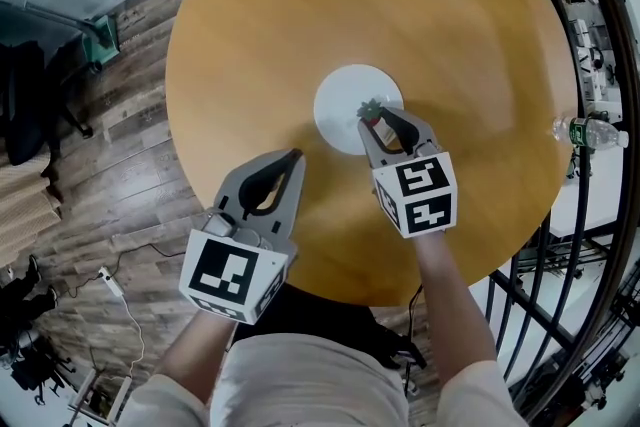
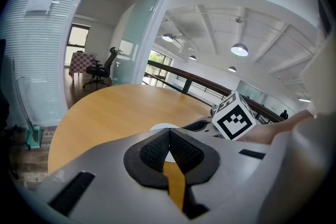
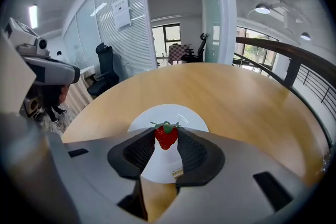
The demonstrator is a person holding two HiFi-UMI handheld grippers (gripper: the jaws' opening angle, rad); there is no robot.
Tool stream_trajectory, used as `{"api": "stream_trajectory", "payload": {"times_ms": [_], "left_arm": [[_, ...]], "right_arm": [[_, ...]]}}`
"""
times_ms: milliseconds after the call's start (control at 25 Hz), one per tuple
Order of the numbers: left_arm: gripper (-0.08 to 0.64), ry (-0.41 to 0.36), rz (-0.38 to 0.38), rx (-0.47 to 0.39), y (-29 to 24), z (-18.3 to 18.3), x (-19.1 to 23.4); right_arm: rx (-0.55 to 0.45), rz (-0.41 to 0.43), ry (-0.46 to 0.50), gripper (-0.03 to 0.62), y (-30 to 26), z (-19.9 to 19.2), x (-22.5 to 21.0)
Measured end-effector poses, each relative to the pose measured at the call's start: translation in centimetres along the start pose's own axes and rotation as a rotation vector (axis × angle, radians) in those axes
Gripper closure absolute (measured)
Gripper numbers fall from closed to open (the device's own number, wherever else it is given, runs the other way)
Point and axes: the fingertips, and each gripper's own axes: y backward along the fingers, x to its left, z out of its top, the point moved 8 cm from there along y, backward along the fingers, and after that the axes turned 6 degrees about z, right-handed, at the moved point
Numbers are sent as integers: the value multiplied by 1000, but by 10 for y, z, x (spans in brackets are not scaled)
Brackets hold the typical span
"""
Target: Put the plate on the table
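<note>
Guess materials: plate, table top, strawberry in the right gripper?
Plate: glossy white, light streak on it; glazed ceramic or melamine.
Table: satin honey-coloured wood or wood-look laminate, faint grain.
Strawberry: even red, stiff green leaves; probably a plastic replica, can't rule out real.

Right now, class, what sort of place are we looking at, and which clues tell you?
Probably an open-plan office, perhaps on an upper level: a glass partition with blinds, a black swivel chair, and a railing beside the round wooden table.
</note>
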Motion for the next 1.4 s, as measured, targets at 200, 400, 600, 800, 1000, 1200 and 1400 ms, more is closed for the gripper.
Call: {"api": "stream_trajectory", "payload": {"times_ms": [200,400,600,800,1000,1200,1400], "left_arm": [[537,1,6,6,-1,-4,1],[537,7,6,12,-2,-6,1],[537,12,8,10,-3,-6,0],[537,21,5,20,-5,-9,1],[537,29,3,23,-6,-12,1],[537,34,7,20,-5,-11,2],[537,34,5,22,-5,-11,3]], "right_arm": [[22,-6,28,446,-6,-3,0],[34,-10,41,446,-10,-5,0],[46,-11,58,446,-14,-5,-2],[55,-16,65,446,-19,-4,-4],[57,-17,71,445,-21,-7,-3],[62,-16,70,445,-22,-7,-1],[67,-13,70,440,-22,-5,-1]]}}
